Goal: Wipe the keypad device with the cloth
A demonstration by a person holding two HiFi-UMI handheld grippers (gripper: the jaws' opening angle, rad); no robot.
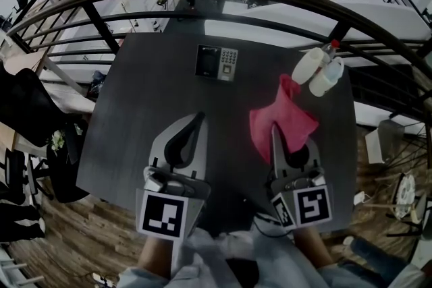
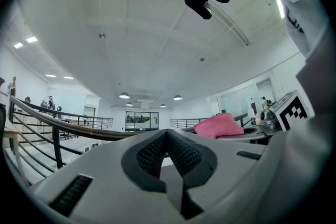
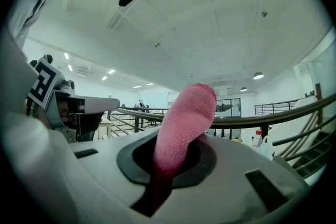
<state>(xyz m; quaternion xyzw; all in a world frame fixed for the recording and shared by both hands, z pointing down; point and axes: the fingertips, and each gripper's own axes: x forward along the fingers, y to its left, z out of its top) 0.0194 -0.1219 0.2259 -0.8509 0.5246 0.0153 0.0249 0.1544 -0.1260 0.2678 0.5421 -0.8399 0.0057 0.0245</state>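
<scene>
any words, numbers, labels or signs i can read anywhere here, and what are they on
Nothing can be read as text in any view.
Keys on the keypad device: too small to read.
Two white bottles: no legible label.
Cubes with square markers: black-and-white square patterns, not letters.
Dark print on the white garment: too blurred to read.
Pink cloth: plain, no print.

The keypad device [image 1: 217, 63], a flat panel with a dark left half and silver keys on the right half, is seen lying flat on the dark desk [image 1: 148, 104] at upper centre. The pink cloth [image 1: 282, 119] is pinched in the right tongs [image 1: 274, 138] right of centre, well apart from the device. Its free part is fanned out beyond the tips.
</scene>
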